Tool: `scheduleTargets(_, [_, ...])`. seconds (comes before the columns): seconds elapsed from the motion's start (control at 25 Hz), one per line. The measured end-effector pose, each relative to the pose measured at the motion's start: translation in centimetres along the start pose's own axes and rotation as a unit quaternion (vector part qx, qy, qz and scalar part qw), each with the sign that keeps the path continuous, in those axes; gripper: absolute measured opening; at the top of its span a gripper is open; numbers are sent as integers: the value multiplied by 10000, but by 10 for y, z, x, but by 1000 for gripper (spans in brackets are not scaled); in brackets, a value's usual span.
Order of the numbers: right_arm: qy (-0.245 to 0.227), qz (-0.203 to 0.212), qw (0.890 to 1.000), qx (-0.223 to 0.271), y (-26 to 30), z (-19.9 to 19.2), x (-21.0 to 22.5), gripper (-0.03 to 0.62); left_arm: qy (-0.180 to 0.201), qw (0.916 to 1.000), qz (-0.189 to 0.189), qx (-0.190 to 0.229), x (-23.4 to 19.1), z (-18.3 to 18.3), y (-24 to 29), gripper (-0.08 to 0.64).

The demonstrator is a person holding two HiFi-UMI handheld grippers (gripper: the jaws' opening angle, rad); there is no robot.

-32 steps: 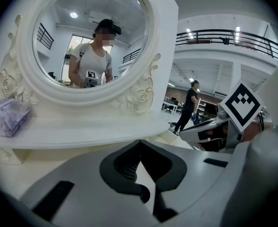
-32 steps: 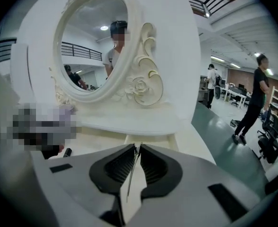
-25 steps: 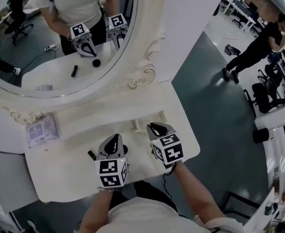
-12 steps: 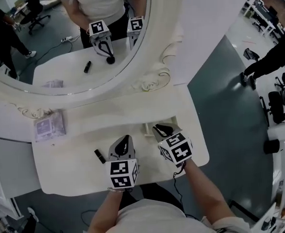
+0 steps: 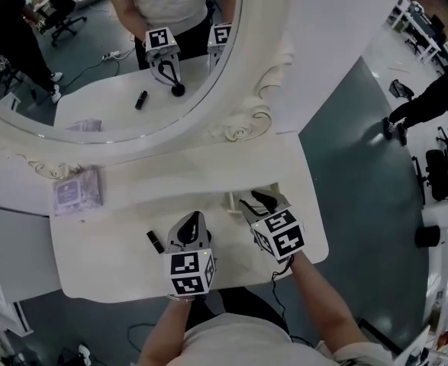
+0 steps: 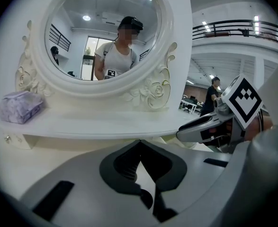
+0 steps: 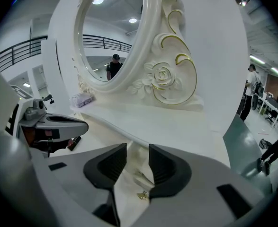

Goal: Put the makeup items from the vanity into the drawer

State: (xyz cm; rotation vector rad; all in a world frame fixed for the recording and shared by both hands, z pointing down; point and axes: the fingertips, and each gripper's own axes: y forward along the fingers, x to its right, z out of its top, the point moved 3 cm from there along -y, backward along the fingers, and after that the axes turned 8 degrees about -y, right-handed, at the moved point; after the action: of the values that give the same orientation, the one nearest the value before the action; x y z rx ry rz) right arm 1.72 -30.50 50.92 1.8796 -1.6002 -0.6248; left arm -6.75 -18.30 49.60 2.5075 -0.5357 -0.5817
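On the white vanity top [image 5: 132, 273], below the oval mirror [image 5: 94, 52], both grippers sit close together near the front edge. The left gripper [image 5: 196, 219] has its fingers pressed together at the tips, with nothing seen between them. The mirror's reflection shows a small round black piece [image 5: 178, 91] just by those tips. A black makeup tube [image 5: 156, 242] lies flat on the top just to its left. A purple packet [image 5: 77, 191] rests further left on the raised shelf. The right gripper [image 5: 259, 201] has just been opening. Its fingers stand spread either side of a cream drawer front [image 7: 131, 174] and small gold knob [image 7: 141, 195], without pressing on them.
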Motion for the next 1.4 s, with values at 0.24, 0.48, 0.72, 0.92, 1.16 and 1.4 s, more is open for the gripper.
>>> scheduleTargets(0.24, [69,-41,9999,69,-4,0,-2,155,-4,10000,21,32,-2,0,-4,6])
scheduleTargets(0.48, [322,-271,9985,363,-14,6,-5,151,48,9999,-56,71,-3,3,-11,6])
scheduleTargets(0.72, [695,-676,9932,648,-32,8,-9,96,133,9995,-233,180,-4,13,-21,6])
scheduleTargets(0.92, [994,-941,9865,898,-51,12,-21,62,176,9987,-358,328,-9,21,-36,6])
scheduleTargets(1.16, [1327,-1120,9770,1239,-70,18,-50,32,63,9982,-377,467,-24,23,-61,6])
scheduleTargets(1.4, [1510,-1359,9672,1525,-81,16,-81,20,-19,9970,-468,620,-36,25,-85,6])
